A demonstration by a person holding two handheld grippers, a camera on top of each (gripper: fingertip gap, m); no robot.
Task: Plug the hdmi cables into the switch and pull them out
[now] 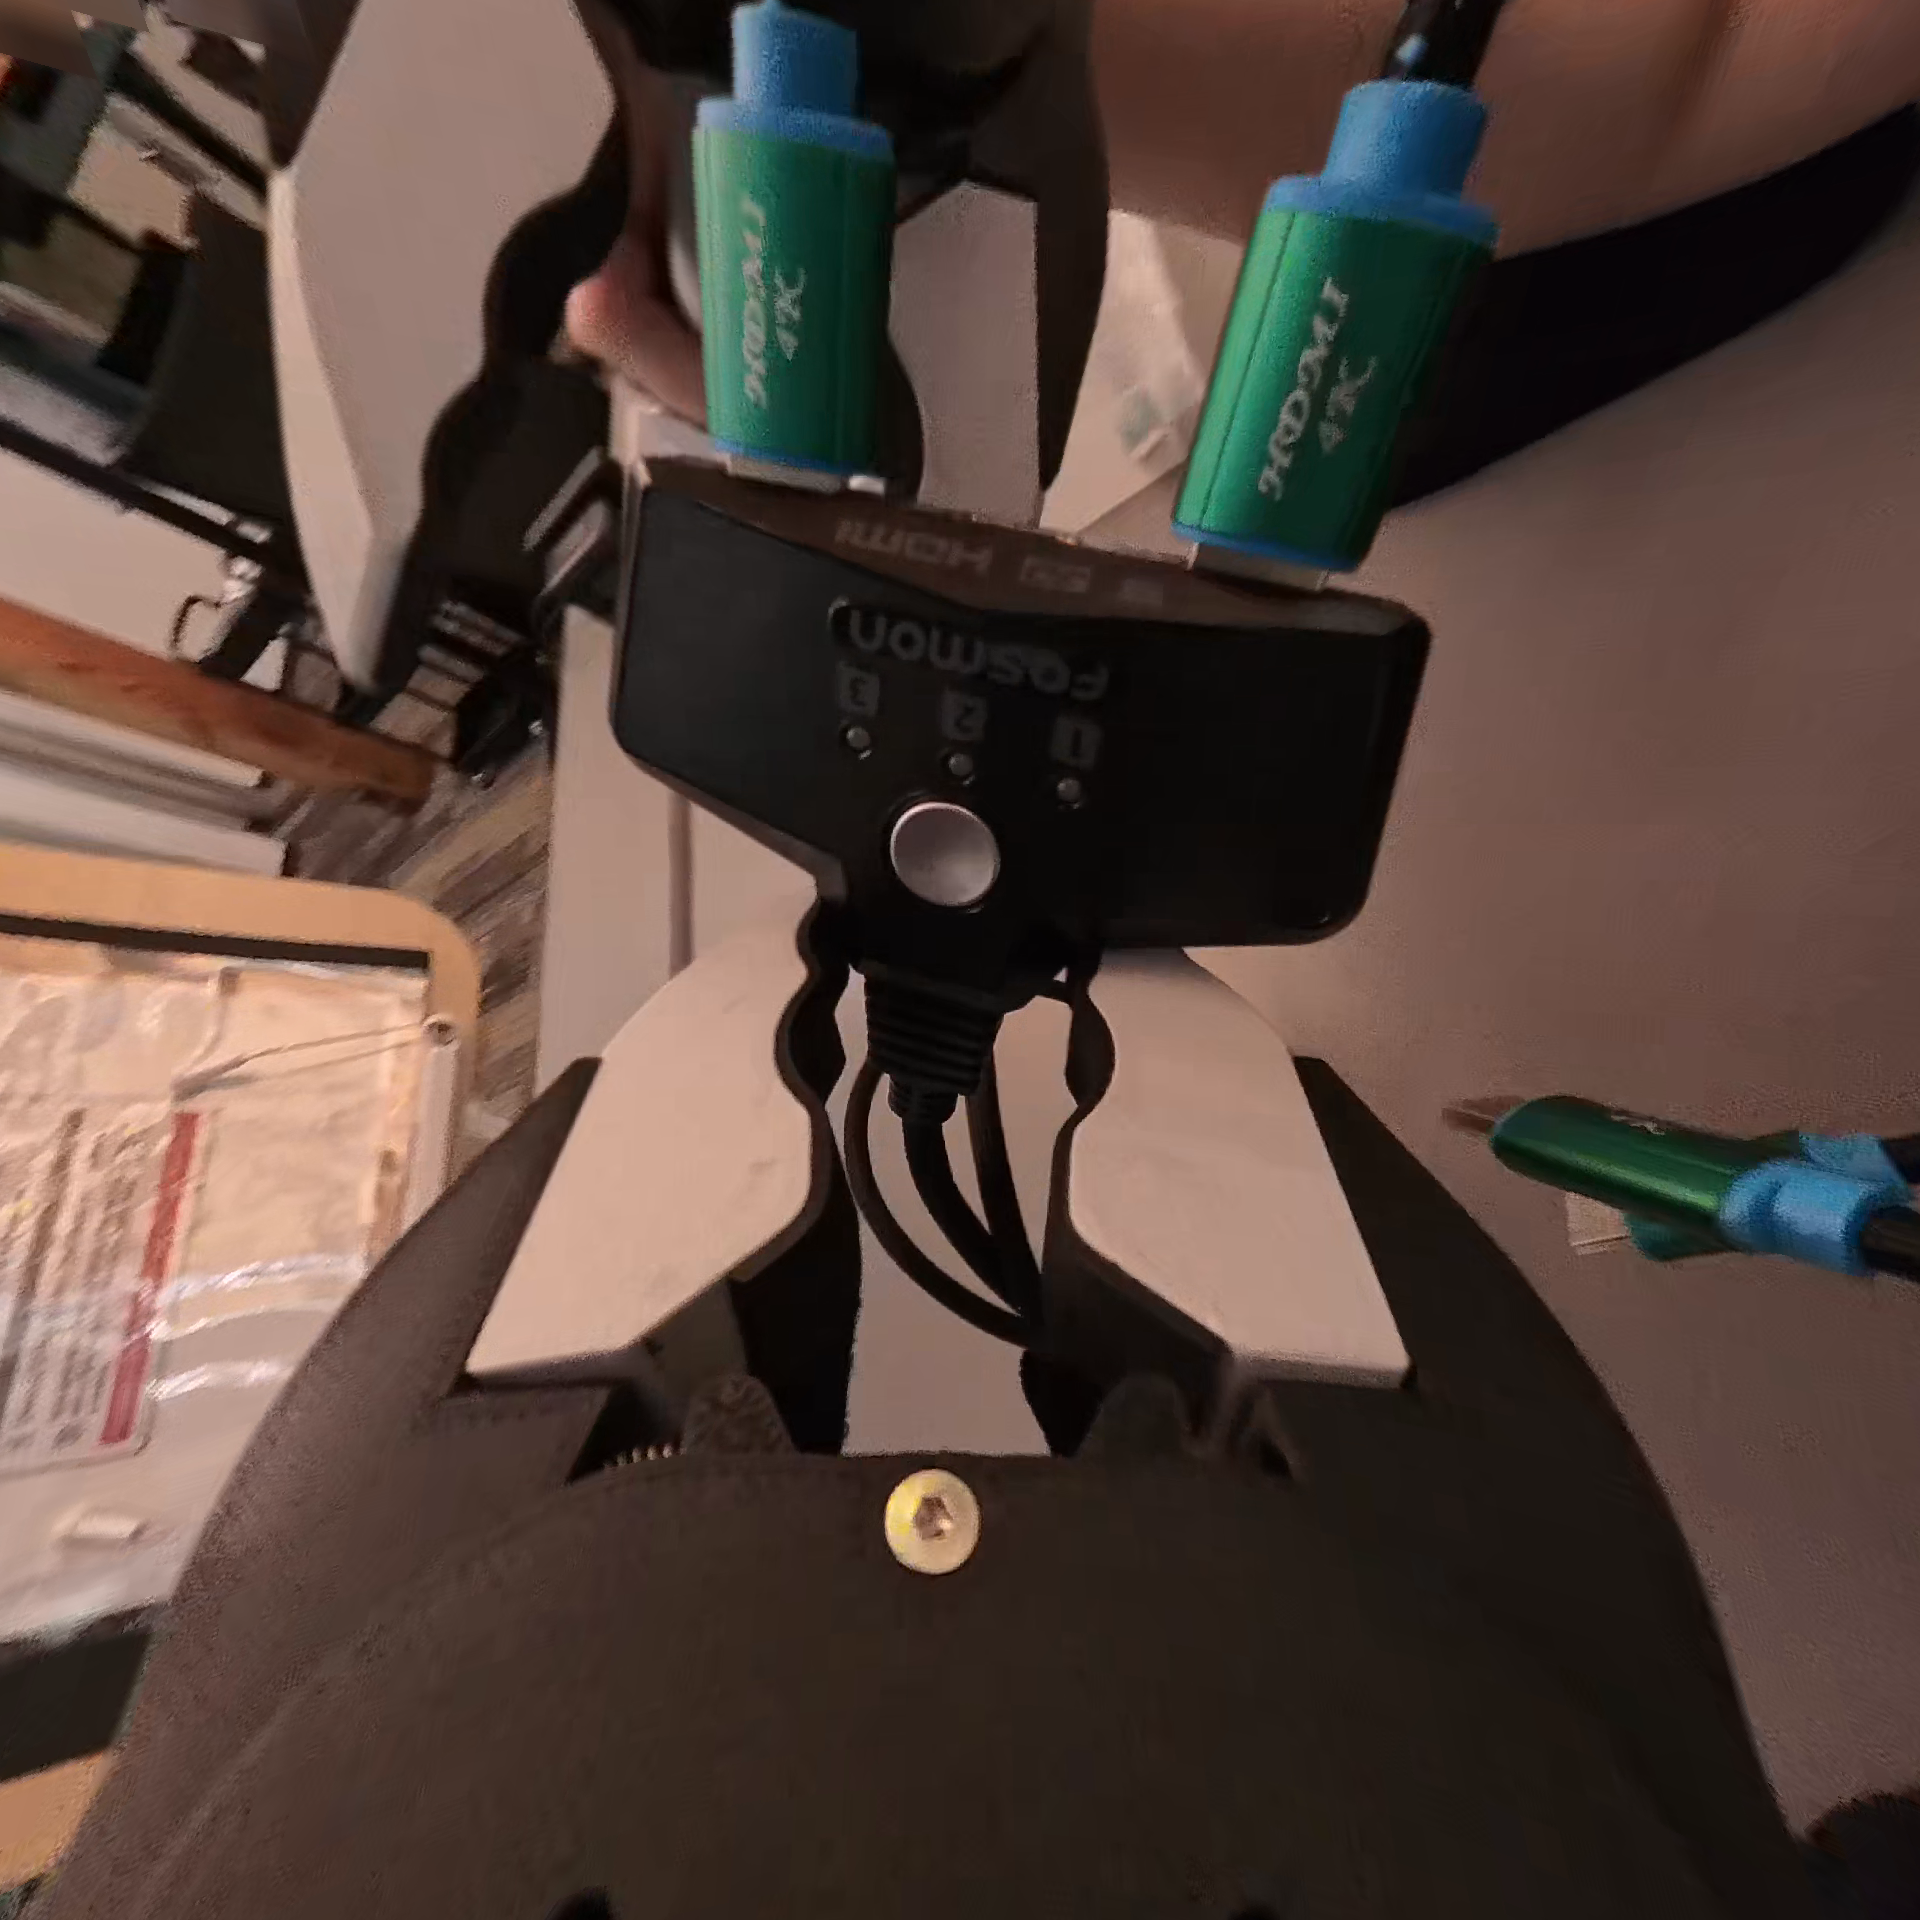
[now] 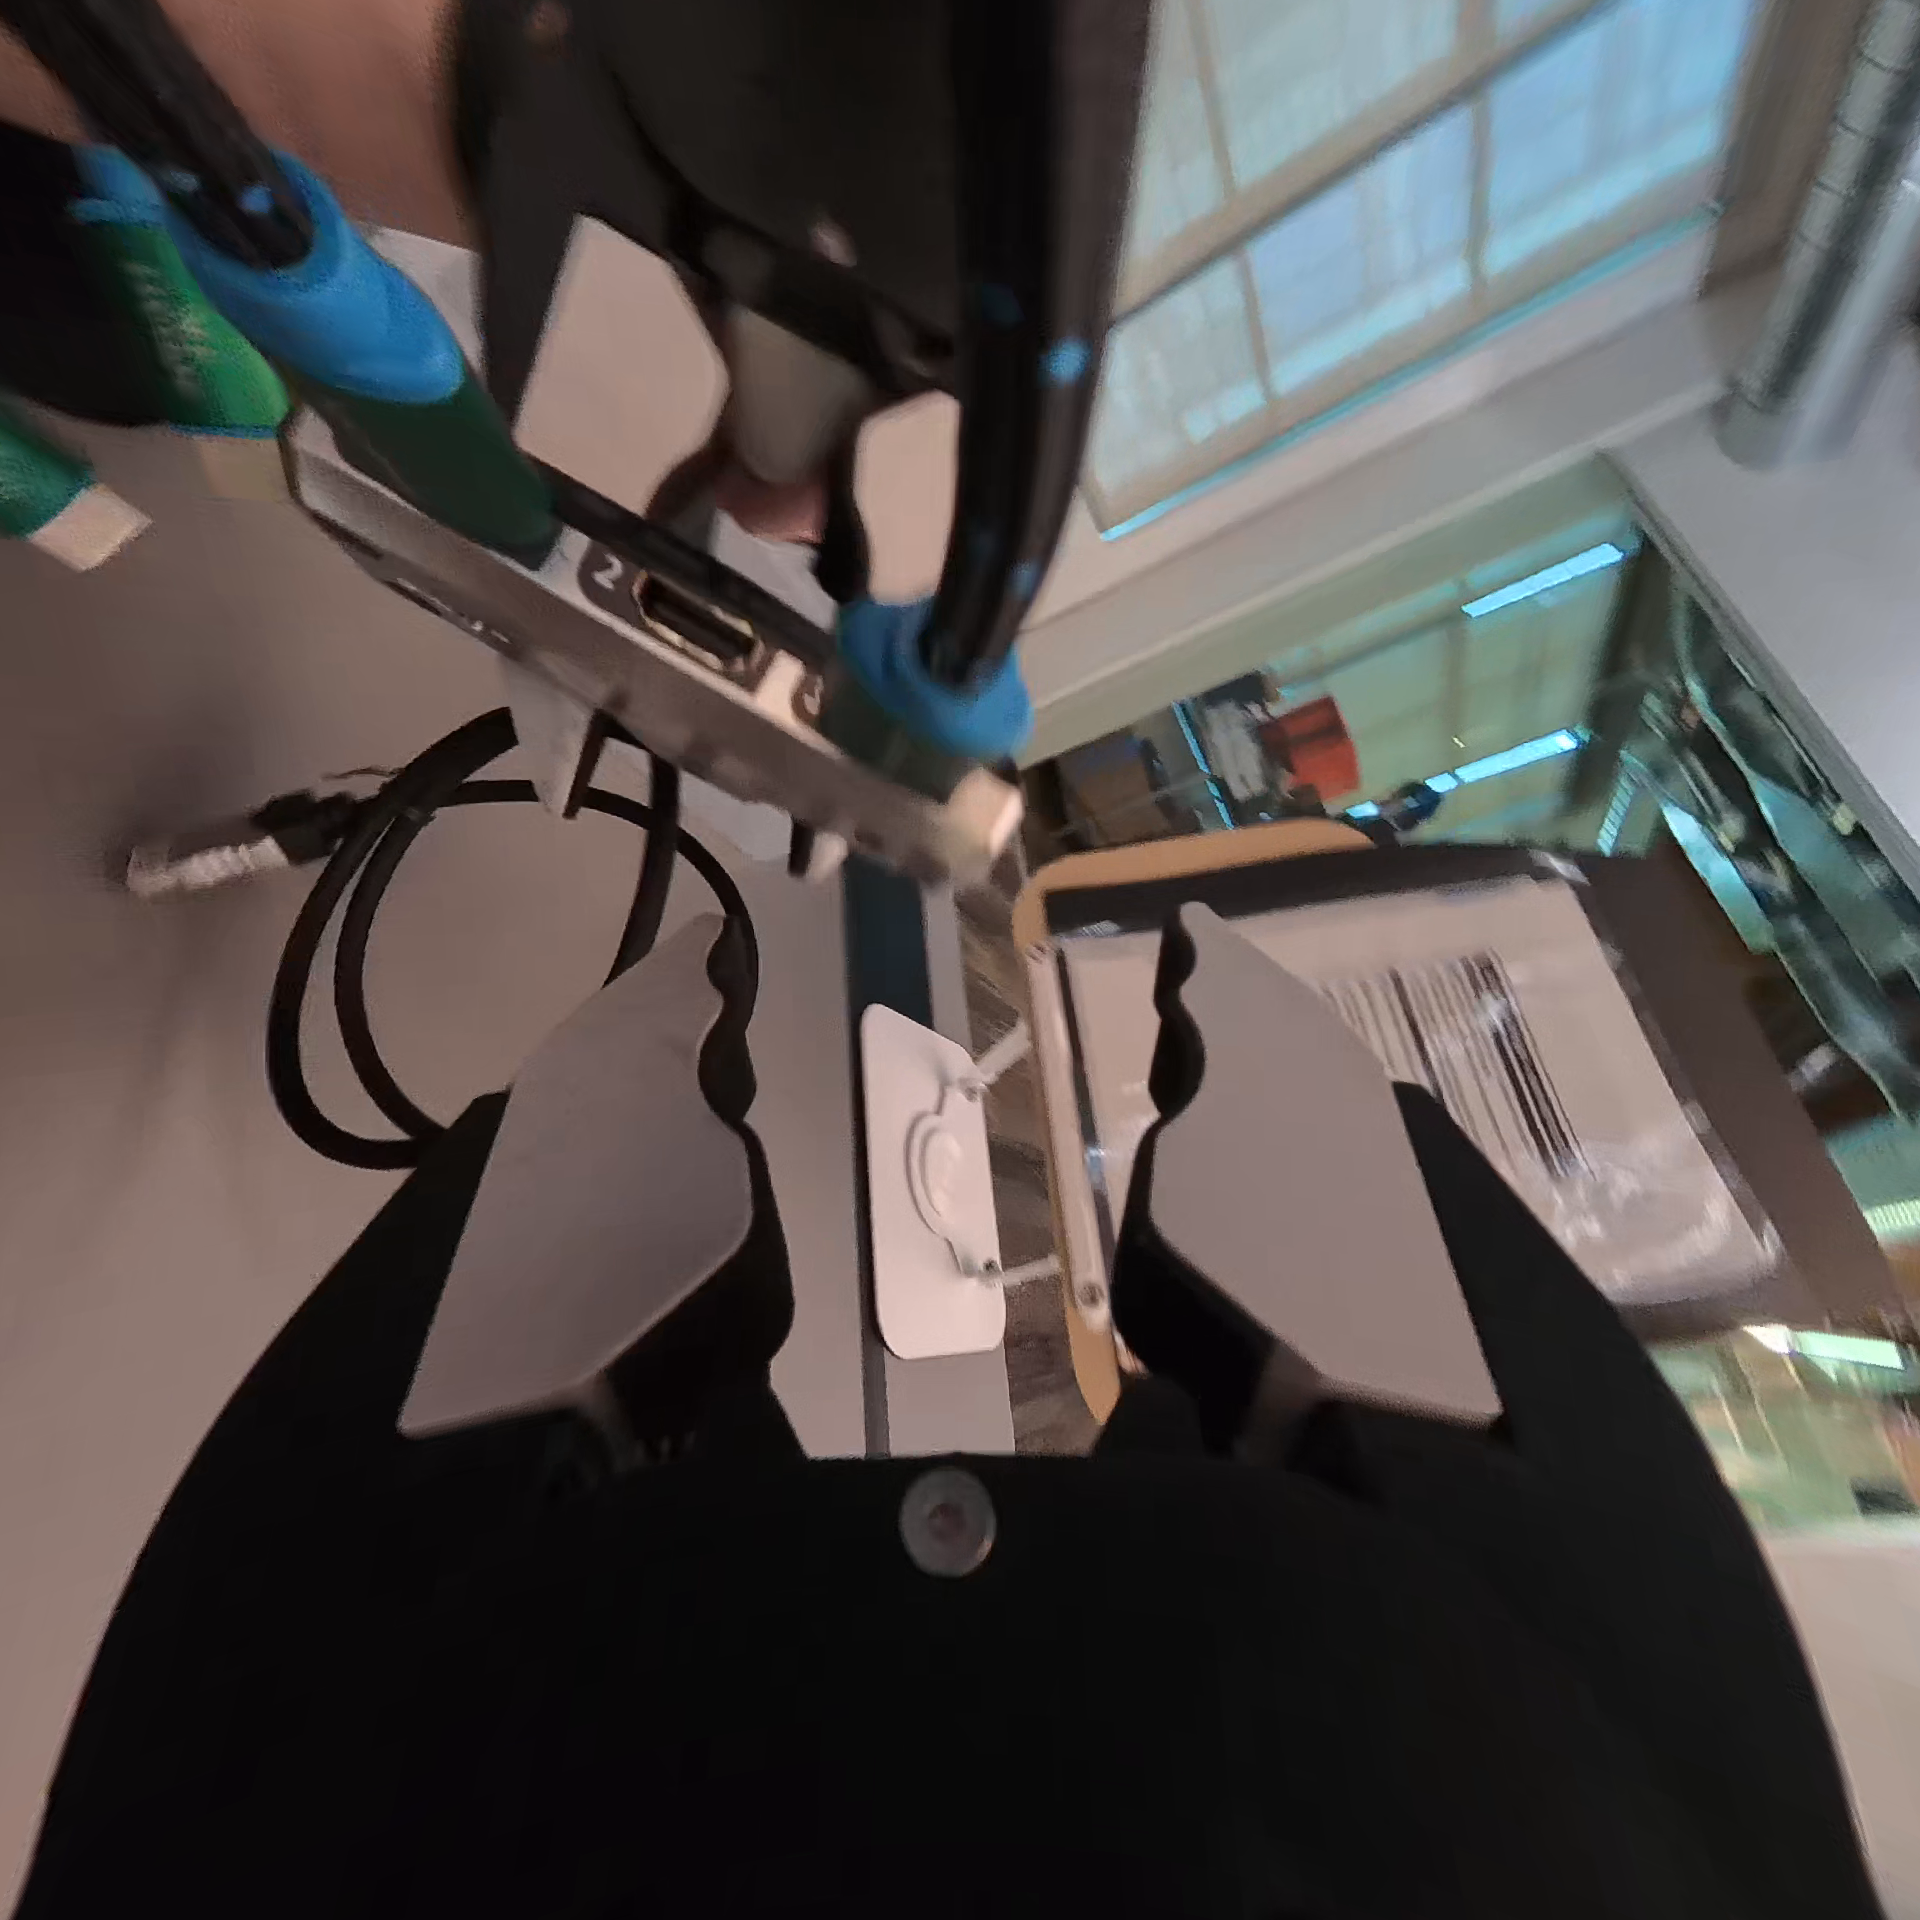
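My left gripper [image 1: 940, 961] is shut on the narrow tail end of the black HDMI switch [image 1: 1039, 748] and holds it above the white table [image 1: 1621, 810]. Two green HDMI plugs with blue collars sit in its far ports, one on the left [image 1: 795, 312] and one on the right [image 1: 1330, 384]. The middle port [image 2: 691, 623] is empty. A third green plug [image 1: 1621, 1174] lies on the table at the right. My right gripper [image 2: 951, 935] is open and empty, a short way from the switch [image 2: 644, 686]. One of its white fingers [image 1: 353, 364] shows behind the left plug.
The switch's black cable [image 2: 312, 987] hangs in loops, ending in a silver connector [image 2: 197, 857] on the table. A plastic-wrapped package on a wooden tray [image 1: 156, 1195] lies past the table edge. A white adhesive pad [image 2: 935, 1174] sits at that edge.
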